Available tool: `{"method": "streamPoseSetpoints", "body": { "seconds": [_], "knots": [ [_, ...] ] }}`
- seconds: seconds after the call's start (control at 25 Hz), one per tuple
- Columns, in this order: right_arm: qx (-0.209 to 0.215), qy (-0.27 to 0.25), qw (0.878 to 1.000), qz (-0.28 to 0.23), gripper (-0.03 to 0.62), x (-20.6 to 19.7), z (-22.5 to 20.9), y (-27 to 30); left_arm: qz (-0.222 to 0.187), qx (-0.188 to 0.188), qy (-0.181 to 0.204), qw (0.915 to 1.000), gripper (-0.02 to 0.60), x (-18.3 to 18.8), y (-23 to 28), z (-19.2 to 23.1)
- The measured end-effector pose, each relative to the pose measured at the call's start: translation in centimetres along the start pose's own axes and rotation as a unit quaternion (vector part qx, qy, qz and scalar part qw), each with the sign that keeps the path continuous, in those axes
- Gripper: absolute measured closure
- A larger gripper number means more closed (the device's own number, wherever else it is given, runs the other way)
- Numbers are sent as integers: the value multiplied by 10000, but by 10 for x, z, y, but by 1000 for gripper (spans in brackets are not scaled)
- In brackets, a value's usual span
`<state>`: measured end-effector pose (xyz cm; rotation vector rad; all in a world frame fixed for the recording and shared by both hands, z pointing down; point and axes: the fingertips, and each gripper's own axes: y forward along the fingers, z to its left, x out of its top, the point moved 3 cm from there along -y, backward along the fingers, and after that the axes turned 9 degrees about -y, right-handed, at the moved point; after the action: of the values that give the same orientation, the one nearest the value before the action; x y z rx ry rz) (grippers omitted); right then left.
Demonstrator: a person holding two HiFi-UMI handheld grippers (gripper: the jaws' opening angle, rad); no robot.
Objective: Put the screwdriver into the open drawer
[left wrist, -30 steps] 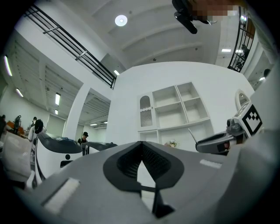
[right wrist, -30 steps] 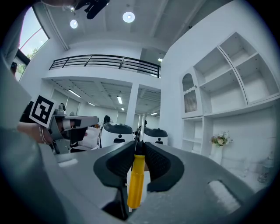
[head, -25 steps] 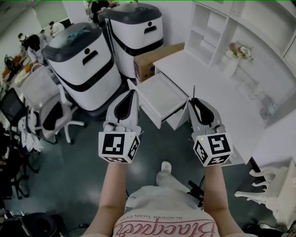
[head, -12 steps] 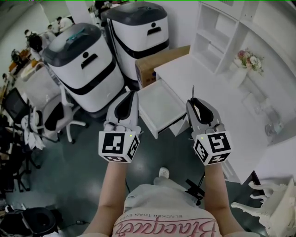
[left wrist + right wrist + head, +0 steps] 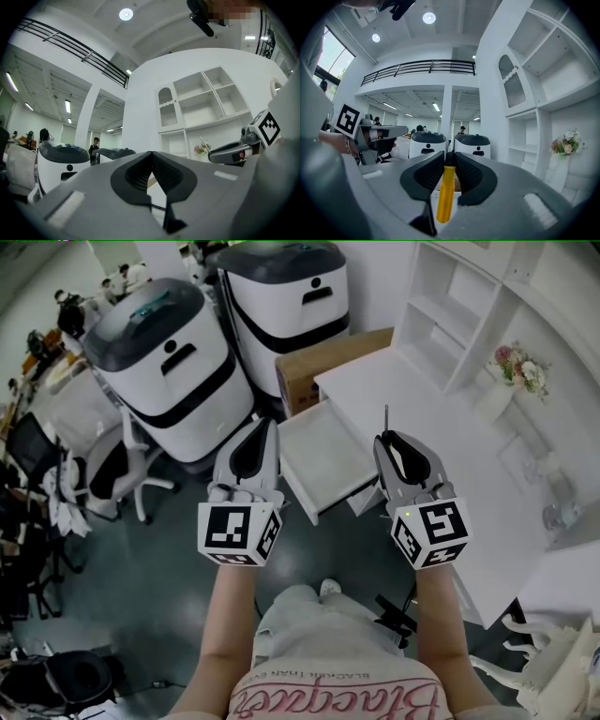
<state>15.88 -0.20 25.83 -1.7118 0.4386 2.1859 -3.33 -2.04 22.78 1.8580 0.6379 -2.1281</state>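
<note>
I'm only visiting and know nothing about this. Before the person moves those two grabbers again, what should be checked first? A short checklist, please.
1. Screwdriver gripped: ok. The right gripper is closed on its yellow handle.
2. Drawer open: ok. It is pulled out from the white desk.
3. Room in the drawer: ok. Its floor looks bare in the head view.
4. Left gripper out of the way: ok. It is shut and empty, at the drawer's left side.
5. Screwdriver above the drawer: not ok. Its metal tip shows to the right of the drawer, by the desk edge.
</note>
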Motion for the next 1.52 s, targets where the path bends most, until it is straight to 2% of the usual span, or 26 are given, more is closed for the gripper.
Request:
{"method": "streamPoseSetpoints", "body": {
  "seconds": [0.44, 1.08, 1.52],
  "knots": [
    [-39, 111, 9997, 198, 516, -12, -8, 46, 109, 26, -72, 9999, 566, -10, 33, 37],
    [-346, 357, 9967, 637, 516, -45, -35, 150, 477, -188, -364, 9980, 566, -51, 133, 116],
    [-374, 499, 9921, 1085, 516, -74, -38, 208, 739, -279, -554, 9953, 566, -77, 175, 159]
  ]
}}
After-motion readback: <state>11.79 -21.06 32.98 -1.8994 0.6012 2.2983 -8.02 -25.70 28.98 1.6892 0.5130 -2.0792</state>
